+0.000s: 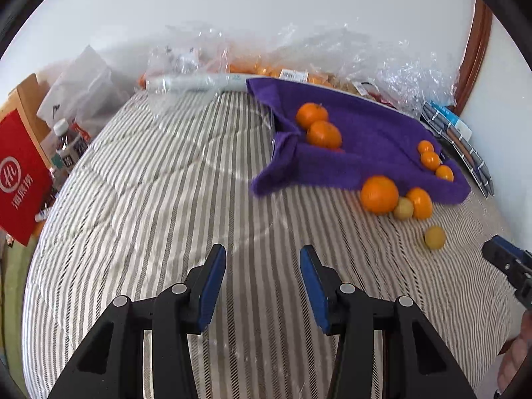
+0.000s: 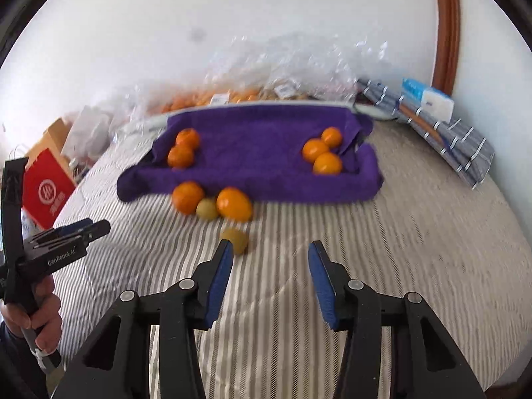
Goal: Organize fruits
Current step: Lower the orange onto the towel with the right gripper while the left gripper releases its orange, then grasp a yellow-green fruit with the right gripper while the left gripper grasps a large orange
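Observation:
A purple towel (image 1: 365,146) (image 2: 259,159) lies on the striped bed. On it, two oranges (image 1: 317,124) (image 2: 183,148) sit at the left end and three smaller ones (image 1: 430,160) (image 2: 324,151) at the right. In front of the towel lie two oranges (image 1: 379,194) (image 2: 234,204) with a pale yellow fruit (image 1: 403,208) (image 2: 206,208) between them. Another yellow fruit (image 1: 434,237) (image 2: 237,241) lies apart, just beyond my right gripper's left finger. My right gripper (image 2: 270,256) (image 1: 495,249) is open and holds nothing. My left gripper (image 1: 262,261) (image 2: 99,226) hovers open over bare bedding, left of the fruit.
Crinkled clear plastic bags (image 1: 299,53) (image 2: 282,66) with more fruit line the wall behind the towel. A red paper bag (image 1: 20,173) (image 2: 46,186) and bottles (image 1: 66,143) stand off the bed's left. A folded striped cloth (image 2: 442,136) and a blue-white box (image 2: 429,98) lie at right.

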A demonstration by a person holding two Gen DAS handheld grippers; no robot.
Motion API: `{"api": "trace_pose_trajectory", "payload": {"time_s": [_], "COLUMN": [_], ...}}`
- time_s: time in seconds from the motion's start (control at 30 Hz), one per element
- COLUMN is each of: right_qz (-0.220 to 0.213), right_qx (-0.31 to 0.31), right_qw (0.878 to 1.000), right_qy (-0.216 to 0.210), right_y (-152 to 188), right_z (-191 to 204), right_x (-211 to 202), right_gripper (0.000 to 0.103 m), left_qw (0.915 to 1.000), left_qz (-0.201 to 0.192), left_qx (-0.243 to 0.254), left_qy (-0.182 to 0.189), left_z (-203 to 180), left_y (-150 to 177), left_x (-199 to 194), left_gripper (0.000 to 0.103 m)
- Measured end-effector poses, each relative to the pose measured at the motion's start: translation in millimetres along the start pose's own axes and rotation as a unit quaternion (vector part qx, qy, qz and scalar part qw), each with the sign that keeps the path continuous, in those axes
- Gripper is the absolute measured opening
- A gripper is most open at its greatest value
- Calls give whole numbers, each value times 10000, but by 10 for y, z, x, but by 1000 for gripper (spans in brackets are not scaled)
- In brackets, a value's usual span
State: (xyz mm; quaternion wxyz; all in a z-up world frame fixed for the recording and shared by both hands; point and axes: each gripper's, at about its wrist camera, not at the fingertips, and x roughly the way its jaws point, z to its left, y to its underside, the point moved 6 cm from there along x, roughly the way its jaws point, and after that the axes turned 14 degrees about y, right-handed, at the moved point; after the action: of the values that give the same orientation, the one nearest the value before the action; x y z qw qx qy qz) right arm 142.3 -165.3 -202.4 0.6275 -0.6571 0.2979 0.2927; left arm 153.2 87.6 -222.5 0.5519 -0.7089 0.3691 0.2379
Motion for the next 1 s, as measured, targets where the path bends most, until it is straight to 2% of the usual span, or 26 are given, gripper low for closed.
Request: {"api": "trace_pose_trajectory", "payload": {"time_s": [0.1, 0.37, 0.5, 0.67, 0.7, 0.73, 0.77, 1.0], "right_qz": [163, 320, 294, 422, 436, 406, 387, 58], "right_qx": [-104, -51, -114, -174, -168, -168, -196, -389], "right_qw": [9998, 9992, 9992, 9989, 9989, 9990, 9990, 9990], "right_qy": [-36, -222, -258, -73, -16, -6, -44, 199], "right_y": [88, 87, 5, -50, -53, -58, -58, 8], "right_z": [93, 271, 402, 487, 482, 473, 477, 243], "right_x": [89, 390, 492, 653, 672, 662, 649, 481], "right_gripper": [39, 39, 39, 39, 36, 29, 27, 27], "left_qw": [9999, 9999, 9999, 9995, 9992, 9989, 9987, 9990], "left_qz": [137, 51, 29, -33, -54, -77, -97, -83], "left_qx": [22, -37, 11, -127, -173, -223, -265, -233], "left_qy": [10, 145, 99, 299, 352, 395, 423, 382], "left_z": [66, 178, 155, 206, 220, 231, 239, 225], "left_y": [42, 83, 103, 93, 90, 88, 86, 86], "left_x": [17, 27, 24, 6, -1, -4, -6, 4], "left_gripper": [44, 44, 44, 44, 44, 44, 44, 44]}}
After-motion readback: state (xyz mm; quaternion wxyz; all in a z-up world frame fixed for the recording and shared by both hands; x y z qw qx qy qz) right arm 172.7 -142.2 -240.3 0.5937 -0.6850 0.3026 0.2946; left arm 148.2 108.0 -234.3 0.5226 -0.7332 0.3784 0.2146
